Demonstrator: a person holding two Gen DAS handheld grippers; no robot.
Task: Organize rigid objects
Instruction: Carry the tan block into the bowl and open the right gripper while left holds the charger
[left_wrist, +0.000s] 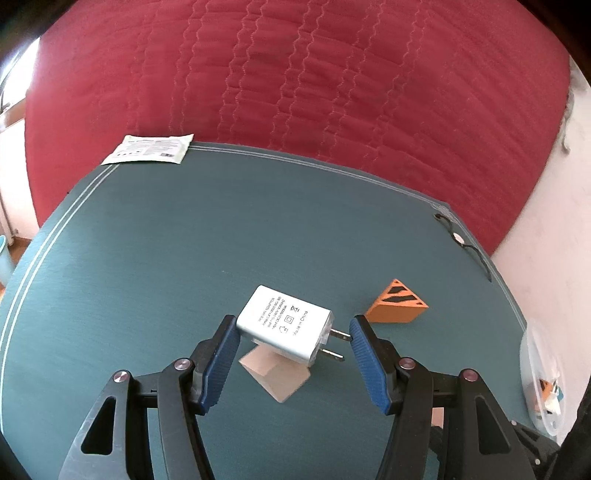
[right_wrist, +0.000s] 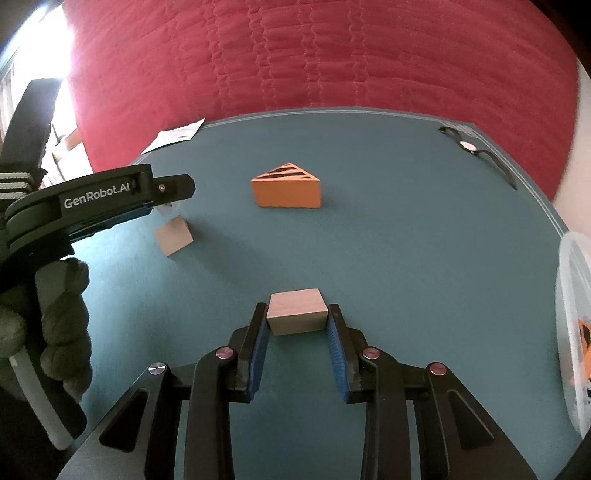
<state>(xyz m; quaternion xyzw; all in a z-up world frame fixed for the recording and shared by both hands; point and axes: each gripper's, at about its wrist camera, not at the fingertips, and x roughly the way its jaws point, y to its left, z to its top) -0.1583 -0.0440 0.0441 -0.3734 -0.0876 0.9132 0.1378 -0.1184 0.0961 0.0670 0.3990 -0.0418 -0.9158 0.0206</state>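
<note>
A: Pale wood block is sitting at the lower centre, and your right gripper is clamping it between both blue pads.

B: And the left gripper?

A: It's pinching the white charger by body and prongs, above another wooden block. The orange wedge is lying further up on the teal mat.

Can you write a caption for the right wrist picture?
Right gripper clamps a wooden block on the teal table, orange wedge beyond.
</note>
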